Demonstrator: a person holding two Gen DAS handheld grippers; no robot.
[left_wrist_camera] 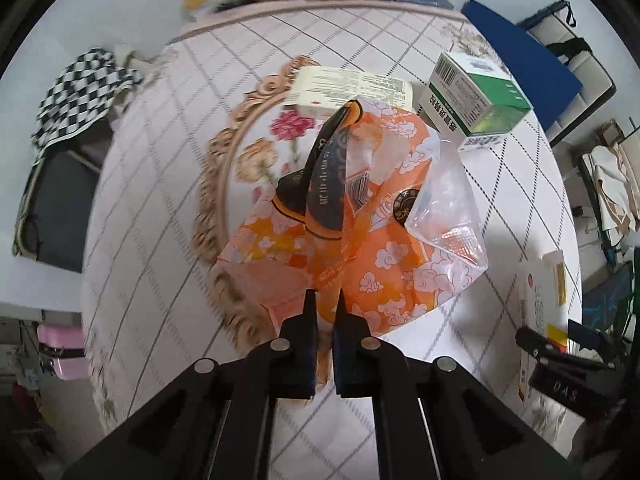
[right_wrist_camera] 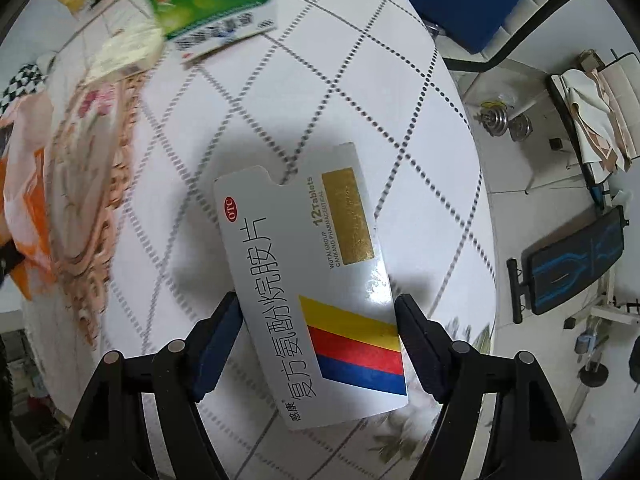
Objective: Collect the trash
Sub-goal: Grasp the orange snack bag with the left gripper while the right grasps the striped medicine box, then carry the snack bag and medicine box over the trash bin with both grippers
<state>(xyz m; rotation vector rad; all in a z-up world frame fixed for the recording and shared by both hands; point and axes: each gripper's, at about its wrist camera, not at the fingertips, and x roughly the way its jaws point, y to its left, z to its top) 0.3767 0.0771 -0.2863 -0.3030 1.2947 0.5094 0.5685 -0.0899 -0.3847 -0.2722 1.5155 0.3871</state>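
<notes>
An orange snack wrapper (left_wrist_camera: 352, 236) with white cloud print and a clear torn end is hanging crumpled between closed fingers. A white tablet box (right_wrist_camera: 316, 280) with yellow, red and blue stripes and a gold patch is lying flat, held by its long edges. A green-and-white box (left_wrist_camera: 476, 96) and a cream carton (left_wrist_camera: 352, 90) are lying beyond the wrapper.

Left wrist view: looks forward along left gripper (left_wrist_camera: 324, 304), tilted down at round table with grid-patterned floral cloth (left_wrist_camera: 168, 168); crinkled orange-and-clear plastic snack wrapper (left_wrist_camera: 360, 216) fills centre, very near, just ahead of fingertips.

Right wrist view: looks forward along right gripper (right_wrist_camera: 318, 312), steeply down, very near flat white tablet box with yellow-red-blue stripes (right_wrist_camera: 304, 280).

Shared: green-and-white carton (left_wrist_camera: 472, 92) (right_wrist_camera: 212, 0) far ahead in both; same wrapper at left edge of right view; same tablet box at right edge of left view.
</notes>
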